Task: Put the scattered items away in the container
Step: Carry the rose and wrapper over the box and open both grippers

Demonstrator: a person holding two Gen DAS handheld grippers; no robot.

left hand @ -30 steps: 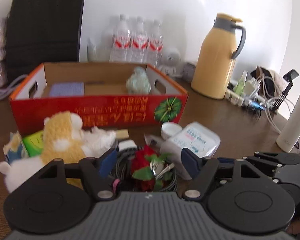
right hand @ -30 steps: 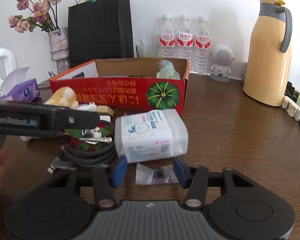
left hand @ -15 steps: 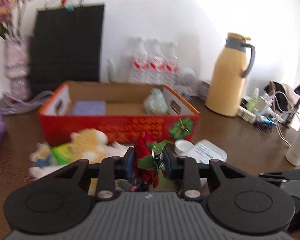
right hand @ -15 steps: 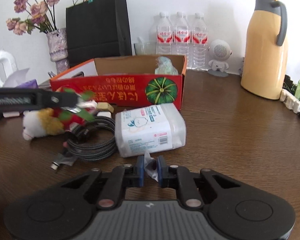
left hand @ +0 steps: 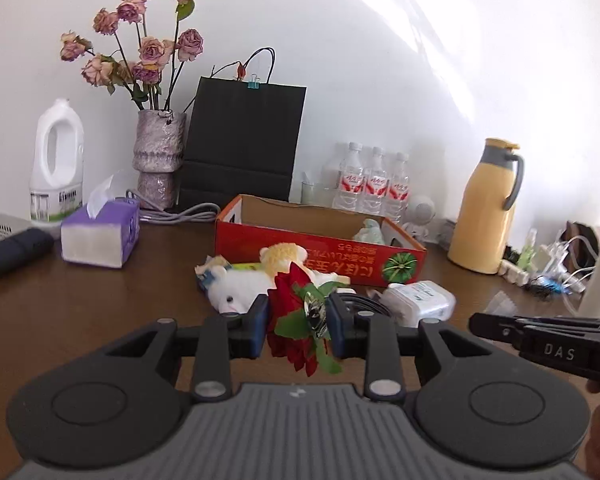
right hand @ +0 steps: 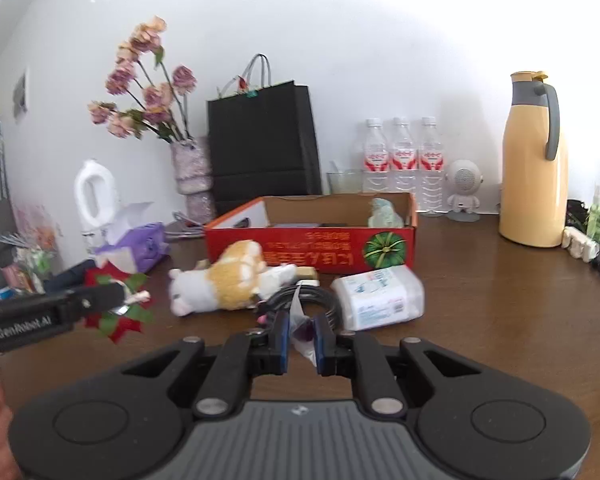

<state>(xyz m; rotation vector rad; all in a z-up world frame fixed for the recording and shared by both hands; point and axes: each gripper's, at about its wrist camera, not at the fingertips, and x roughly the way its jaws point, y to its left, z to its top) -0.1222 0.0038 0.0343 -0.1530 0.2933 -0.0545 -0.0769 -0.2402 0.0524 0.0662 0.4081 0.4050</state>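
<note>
The left hand-held gripper (left hand: 297, 322) squeezes a red flower (left hand: 296, 320) and the right hand-held gripper (right hand: 301, 334) pinches a little clear bag (right hand: 300, 326), both up above the table (right hand: 500, 300) near the red box (right hand: 312, 246).

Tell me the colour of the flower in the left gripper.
Red petals with green leaves. The flower shows best in the left wrist view, clamped in the left gripper.

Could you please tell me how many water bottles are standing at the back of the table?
3. The water bottles stand side by side against the wall, behind the red cardboard box, left of the yellow thermos jug. None appears hidden.
</note>
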